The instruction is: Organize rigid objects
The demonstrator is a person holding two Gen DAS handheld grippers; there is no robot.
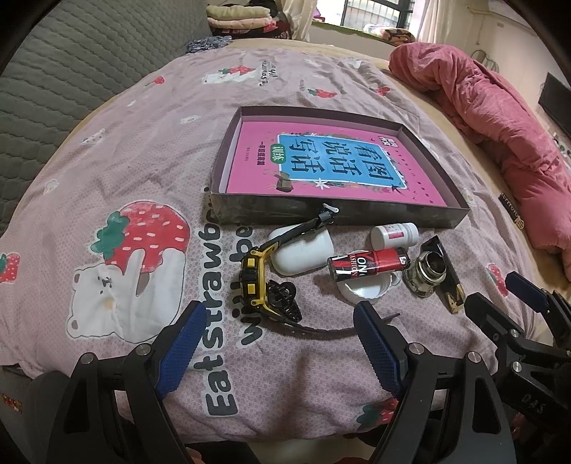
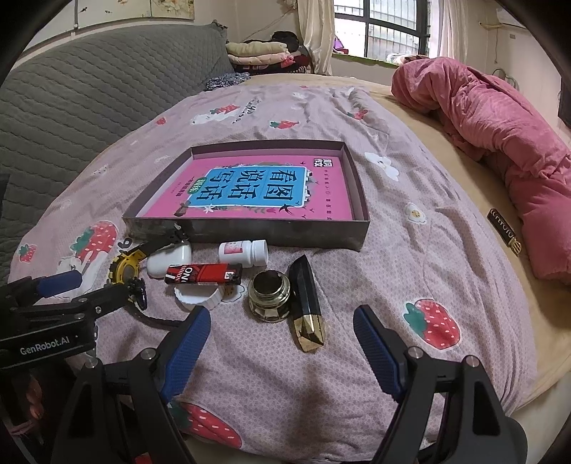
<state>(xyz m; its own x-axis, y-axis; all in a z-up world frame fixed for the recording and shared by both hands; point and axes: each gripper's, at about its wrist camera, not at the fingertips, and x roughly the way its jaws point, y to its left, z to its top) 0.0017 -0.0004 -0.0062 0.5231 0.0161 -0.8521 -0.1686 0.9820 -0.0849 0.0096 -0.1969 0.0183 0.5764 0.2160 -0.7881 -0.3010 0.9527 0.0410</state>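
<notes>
The watch (image 1: 254, 276) strap passes behind the left gripper's finger (image 1: 374, 342); the white lid (image 2: 196, 298) lies partly under the lighter (image 2: 203, 274).

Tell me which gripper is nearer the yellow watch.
Left. The left gripper hovers open just in front of the yellow watch; the right gripper, also open, sits off to the watch's right, facing the black-and-gold case.

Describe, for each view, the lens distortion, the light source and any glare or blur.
Left wrist view: strong fisheye bending of the box edges, dark vignette corners, soft daylight from the window, no harsh glare. Right wrist view: same barrel curve; the bright window is slightly blown out, the objects sharp, shadows faint.
</notes>
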